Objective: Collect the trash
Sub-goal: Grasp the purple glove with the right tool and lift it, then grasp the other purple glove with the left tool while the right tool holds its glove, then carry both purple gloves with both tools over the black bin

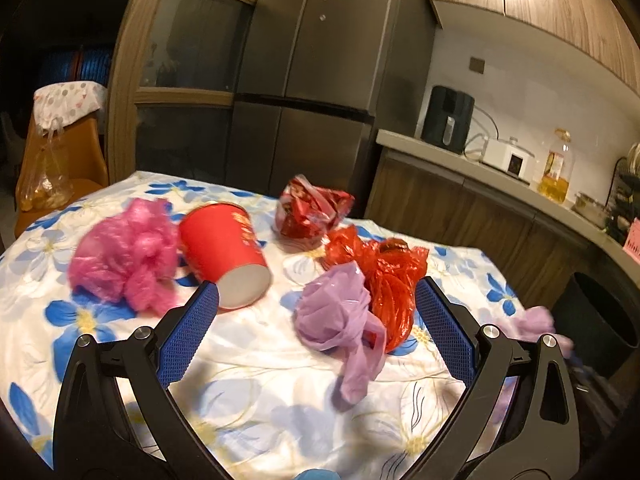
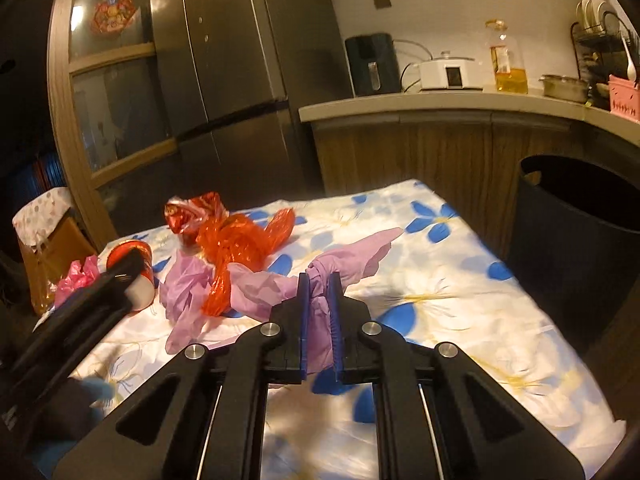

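Note:
My left gripper [image 1: 316,294] is open above the floral tablecloth [image 1: 260,392], empty. Between and beyond its fingers lie a tipped red paper cup [image 1: 222,254], a pink plastic bag [image 1: 126,254], a lilac plastic bag [image 1: 334,316], an orange-red plastic bag [image 1: 390,280] and a crumpled red wrapper [image 1: 312,210]. My right gripper [image 2: 319,280] is shut on another lilac plastic bag [image 2: 356,256], held just above the table. That view also shows the orange-red bag [image 2: 236,246], the wrapper [image 2: 192,210], the cup [image 2: 136,264] and the left gripper [image 2: 100,292] at the left.
A black trash bin [image 2: 576,248] stands on the floor right of the table; it also shows in the left view [image 1: 596,312]. Behind are a fridge [image 1: 316,80], a counter [image 2: 440,106] with appliances and an oil bottle, and a chair [image 1: 60,168] at the far left.

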### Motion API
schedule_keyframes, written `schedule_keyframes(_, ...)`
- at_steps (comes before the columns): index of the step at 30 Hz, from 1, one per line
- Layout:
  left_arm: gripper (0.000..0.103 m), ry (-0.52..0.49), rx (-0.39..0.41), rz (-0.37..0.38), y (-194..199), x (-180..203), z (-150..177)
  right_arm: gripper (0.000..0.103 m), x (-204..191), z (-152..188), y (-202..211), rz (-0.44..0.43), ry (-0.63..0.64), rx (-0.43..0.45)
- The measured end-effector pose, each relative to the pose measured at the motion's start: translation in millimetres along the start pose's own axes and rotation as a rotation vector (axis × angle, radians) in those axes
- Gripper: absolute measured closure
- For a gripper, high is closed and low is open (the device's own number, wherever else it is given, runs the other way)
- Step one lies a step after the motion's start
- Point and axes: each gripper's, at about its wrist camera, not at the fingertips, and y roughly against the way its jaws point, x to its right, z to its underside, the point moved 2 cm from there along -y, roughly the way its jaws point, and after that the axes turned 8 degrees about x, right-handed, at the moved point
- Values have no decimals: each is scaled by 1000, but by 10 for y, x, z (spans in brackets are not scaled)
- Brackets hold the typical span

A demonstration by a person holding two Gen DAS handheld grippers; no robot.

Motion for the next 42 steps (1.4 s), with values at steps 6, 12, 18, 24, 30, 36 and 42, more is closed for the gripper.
schedule_keyframes(6, 32, -12, -100, -1, -258, 53, 140, 93, 159, -68, 136, -2, -16, 21)
schedule_keyframes(12, 81, 8, -173, 26, -383, 25, 225, 93, 234, -69, 197, 0, -21, 23)
schedule_keyframes(18, 99, 68, -167, 52, -275, -67, 233, 93, 285, -74, 294, 2, -24, 27)
schedule_keyframes(24, 101, 102, -102, 52, 171, -167, 170, 94, 275, -112, 455, -9, -15, 50)
schedule_keyframes(30, 101, 106, -55, 67, 646, -210, 97, 95, 248, -144, 647, -28, -16, 74)
schedule_keyframes(36, 101, 74, -3, 99, 972, -98, -14, 95, 254, -185, 827, -45, -17, 99)
schedule_keyframes(42, 101, 47, 26, 138, 1136, 117, -105, 96, 365, -240, 974, -41, -26, 121)
